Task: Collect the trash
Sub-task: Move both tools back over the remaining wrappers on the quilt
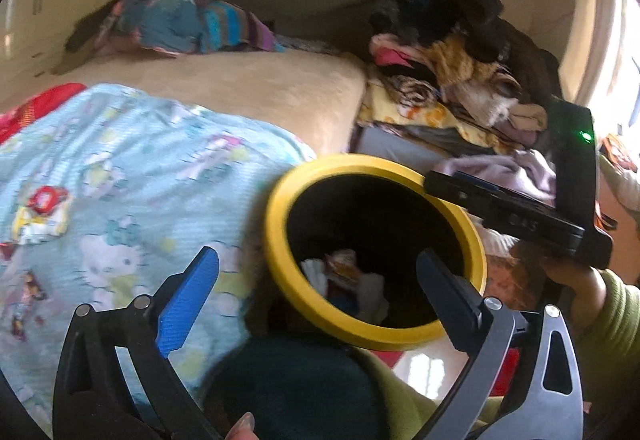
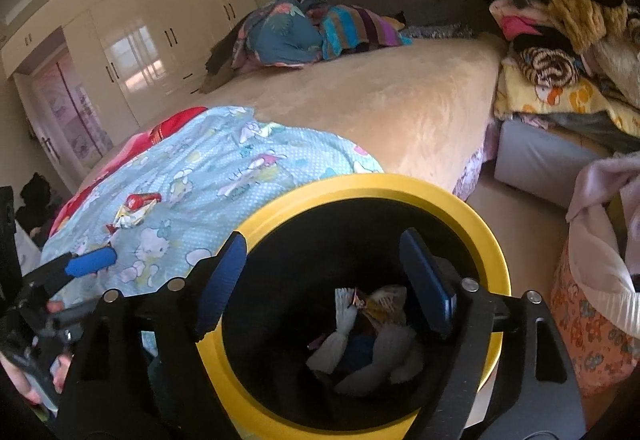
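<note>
2 views. Left wrist: left gripper (image 1: 318,272) spread and empty beside the yellow bin (image 1: 276,215); crumpled wrapper (image 1: 40,213) lies farther left on the blanket (image 1: 140,143). Right wrist: right gripper (image 2: 326,282) parted above the bin (probably just released), trash (image 2: 372,332) inside.

Right tongs (image 2: 324,280) spread wide over yellow-rimmed bin (image 2: 472,211); crumpled trash (image 2: 372,336) inside.

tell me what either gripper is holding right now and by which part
Nothing. The left gripper and right gripper both have jaws open and empty above the yellow-rimmed bin.
</note>
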